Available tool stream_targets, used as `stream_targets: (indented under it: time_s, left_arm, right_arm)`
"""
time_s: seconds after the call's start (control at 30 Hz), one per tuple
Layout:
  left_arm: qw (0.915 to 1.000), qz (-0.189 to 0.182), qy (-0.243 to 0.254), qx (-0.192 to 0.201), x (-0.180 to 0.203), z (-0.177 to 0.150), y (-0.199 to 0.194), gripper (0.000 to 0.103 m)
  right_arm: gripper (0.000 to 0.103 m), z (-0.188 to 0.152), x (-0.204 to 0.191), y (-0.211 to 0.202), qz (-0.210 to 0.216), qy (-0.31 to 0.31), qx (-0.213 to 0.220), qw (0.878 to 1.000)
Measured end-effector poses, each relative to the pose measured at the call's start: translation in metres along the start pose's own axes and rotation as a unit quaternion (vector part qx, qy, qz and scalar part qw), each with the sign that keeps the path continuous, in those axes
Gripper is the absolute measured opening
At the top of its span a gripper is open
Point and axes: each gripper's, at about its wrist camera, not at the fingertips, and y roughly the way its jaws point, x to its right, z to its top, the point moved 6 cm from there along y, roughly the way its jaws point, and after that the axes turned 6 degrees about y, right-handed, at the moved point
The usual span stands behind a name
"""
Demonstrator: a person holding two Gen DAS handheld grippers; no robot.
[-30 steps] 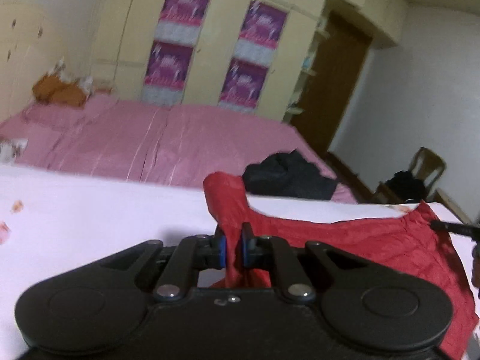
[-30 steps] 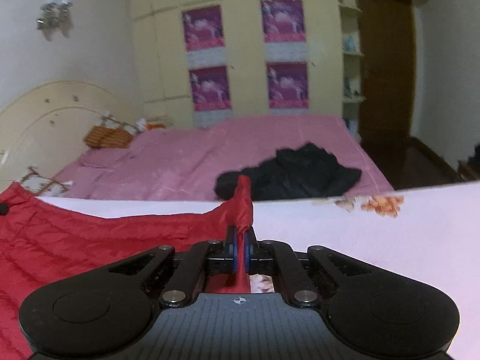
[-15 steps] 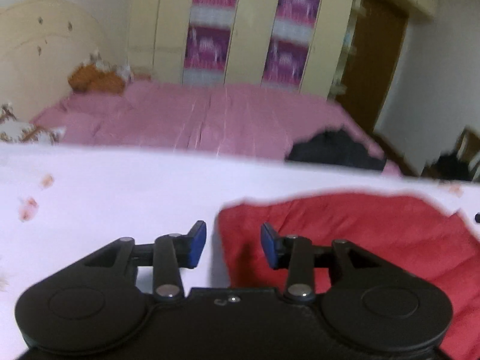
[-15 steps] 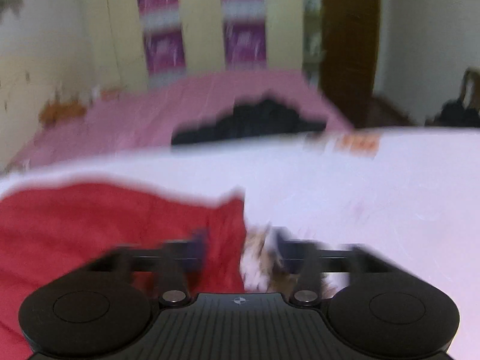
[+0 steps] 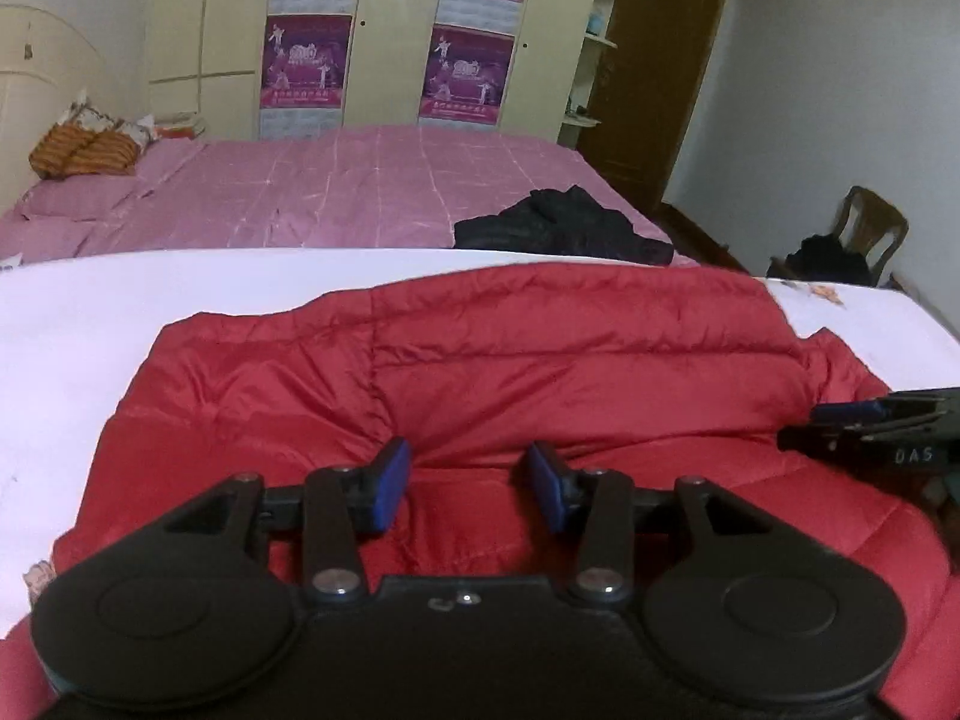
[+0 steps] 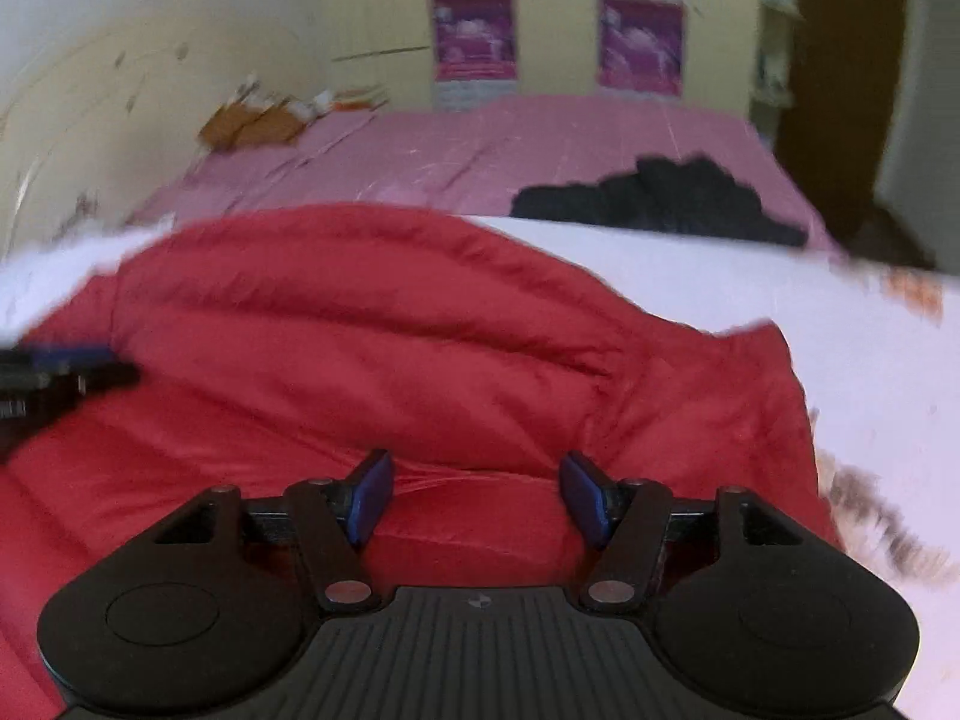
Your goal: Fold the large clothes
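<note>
A red quilted down jacket point(image 5: 540, 360) lies folded over on the white table cover point(image 5: 90, 312); the right wrist view shows the same jacket point(image 6: 372, 348). My left gripper point(image 5: 469, 483) hovers just above the jacket's near part, its jaws still opening, with only flat fabric below them and nothing pinched. My right gripper point(image 6: 477, 498) stands open over the jacket's right portion, holding nothing. Each gripper's tip shows at the edge of the other's view: the right gripper point(image 5: 870, 426) and the left gripper point(image 6: 54, 372).
Beyond the white table cover point(image 6: 840, 324) stands a bed with a pink cover point(image 5: 336, 192), and a black garment point(image 5: 564, 228) lies on it. A wooden chair point(image 5: 870, 228) with dark items stands at the right. Wardrobes with posters line the back wall.
Both grippers were shut on raised corners of the red jacket; they let go and opened. The corners dropped, so the jacket lies folded, and both grippers moved in low over it.
</note>
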Motion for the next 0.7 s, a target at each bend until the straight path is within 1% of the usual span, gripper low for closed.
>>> stream_targets:
  time_s: [0.1,0.13,0.17,0.2,0.23,0.33,0.37,0.4,0.43,0.47,0.53,0.6,0.63,0.67,0.7]
  left_arm:
    - [1.0000,-0.004,-0.006,-0.004,-0.002,0.000,-0.005,0.043]
    - [0.9999,0.000,-0.016,-0.005,-0.005,0.001,-0.011,0.043]
    - [0.9998,-0.003,-0.020,0.006,-0.004,0.002,-0.025,0.046]
    - [0.9995,-0.006,-0.020,0.022,-0.003,0.000,-0.039,0.047]
    - [0.9990,-0.002,-0.022,0.039,-0.003,-0.003,-0.062,0.048]
    - [0.9977,-0.003,-0.027,0.062,0.005,-0.028,-0.098,0.049]
    - [0.9979,-0.001,-0.025,0.060,0.009,-0.037,-0.102,0.049]
    - [0.9981,0.008,-0.021,0.057,0.009,-0.046,-0.102,0.049]
    - [0.9986,0.019,-0.014,0.046,0.008,-0.055,-0.097,0.049]
    - [0.9989,0.026,-0.009,0.039,0.009,-0.057,-0.090,0.049]
    - [0.9986,0.027,-0.025,0.036,0.005,-0.058,-0.082,0.049]
    - [0.9981,0.040,-0.039,0.024,0.004,-0.051,-0.085,0.047]
    - [0.9978,0.040,-0.044,0.028,0.009,-0.047,-0.094,0.047]
    - [0.9977,0.030,-0.042,0.044,0.015,-0.047,-0.109,0.048]
    - [0.9977,0.028,-0.032,0.053,0.026,-0.047,-0.121,0.048]
  right_arm:
    - [0.061,0.003,-0.002,-0.004,-0.009,-0.009,0.000,1.000]
    - [0.061,0.004,-0.003,-0.013,-0.015,-0.002,0.005,1.000]
    - [0.061,0.002,-0.006,-0.027,-0.020,-0.004,0.020,1.000]
    - [0.061,0.002,-0.012,-0.048,-0.011,-0.018,0.045,0.999]
    - [0.061,0.001,-0.018,-0.065,-0.001,-0.029,0.058,0.998]
    - [0.061,-0.024,-0.036,-0.105,0.036,-0.074,0.076,0.994]
    - [0.061,-0.033,-0.041,-0.108,0.049,-0.081,0.068,0.993]
    - [0.061,-0.043,-0.043,-0.105,0.054,-0.089,0.058,0.993]
    - [0.061,-0.053,-0.043,-0.096,0.038,-0.103,0.046,0.993]
    - [0.061,-0.059,-0.040,-0.087,0.024,-0.104,0.036,0.994]
    - [0.061,-0.062,-0.031,-0.073,0.024,-0.066,0.022,0.997]
    - [0.061,-0.057,-0.029,-0.073,-0.001,-0.048,0.020,0.999]
    - [0.061,-0.055,-0.034,-0.081,-0.011,-0.042,0.025,0.999]
    - [0.061,-0.054,-0.041,-0.094,0.000,-0.043,0.039,0.998]
    - [0.061,-0.056,-0.049,-0.108,0.012,-0.042,0.051,0.998]
